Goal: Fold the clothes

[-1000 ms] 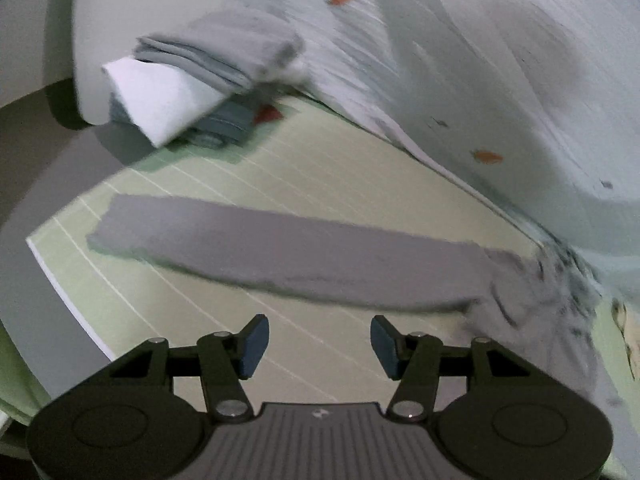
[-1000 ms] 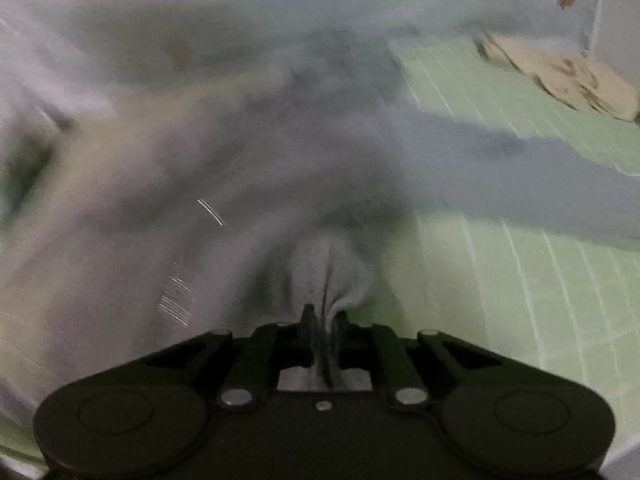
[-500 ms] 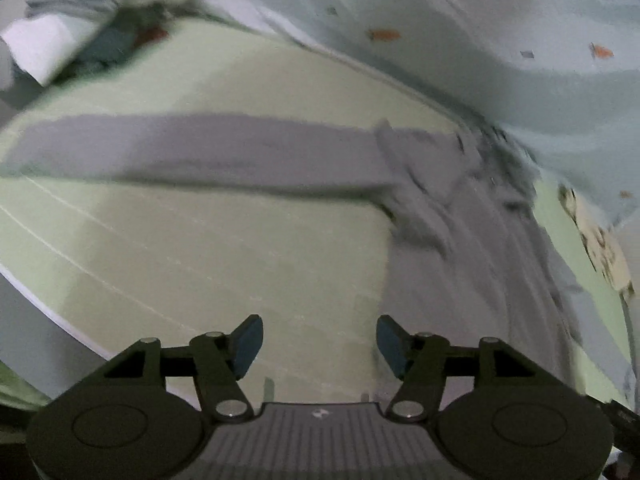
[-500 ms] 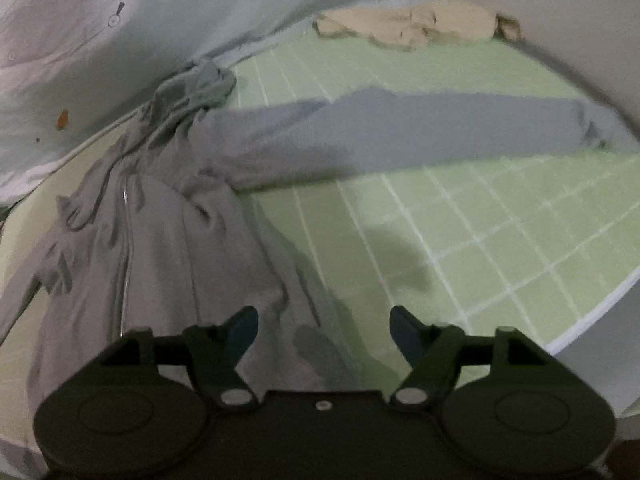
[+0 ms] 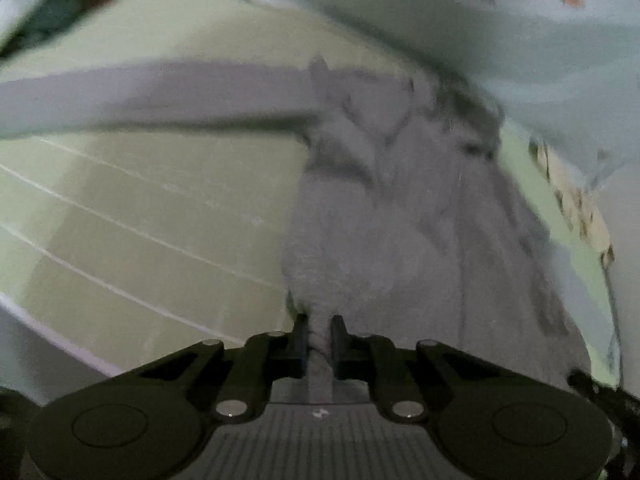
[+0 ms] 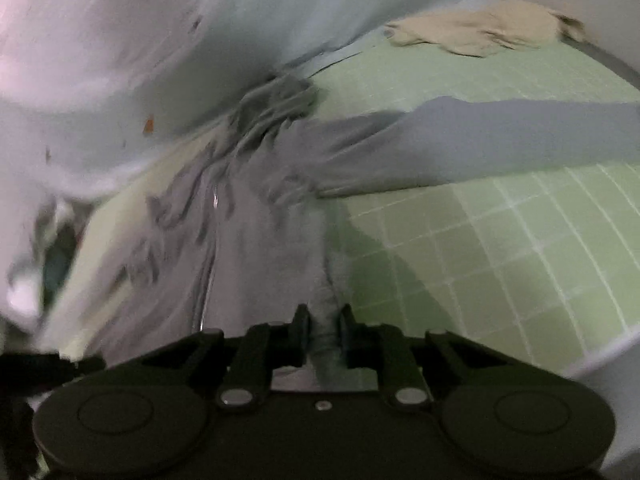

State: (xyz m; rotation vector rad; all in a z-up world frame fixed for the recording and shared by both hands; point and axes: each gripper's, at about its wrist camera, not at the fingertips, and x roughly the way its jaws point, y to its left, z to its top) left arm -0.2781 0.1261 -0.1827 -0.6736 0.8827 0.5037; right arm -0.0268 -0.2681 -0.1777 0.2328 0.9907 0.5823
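Grey zip hoodie (image 5: 400, 216) lies spread flat on the green grid sheet (image 5: 140, 208), front up, zipper (image 6: 210, 240) running down its middle. One sleeve (image 5: 160, 96) stretches straight out from the hoodie's shoulder across the sheet in my left view; the other sleeve (image 6: 500, 136) stretches out the opposite way in my right view. Hood (image 6: 276, 100) is bunched at the top of the hoodie, against the pale blue printed cloth (image 6: 140, 60) that rises behind it.

My left hand-held gripper (image 5: 319, 326) sits at the hoodie's bottom hem, jaws closing, a pinch of grey fabric pressed between the pads. My right hand-held gripper (image 6: 324, 316) is at the hem too, on the hoodie's other bottom corner, jaws closing, a fold of grey fabric pinched between them.

Beyond the hoodie's right-view sleeve, a crumpled beige garment (image 6: 480, 32) lies on the sheet, well apart from the hoodie. Both views are motion-blurred.
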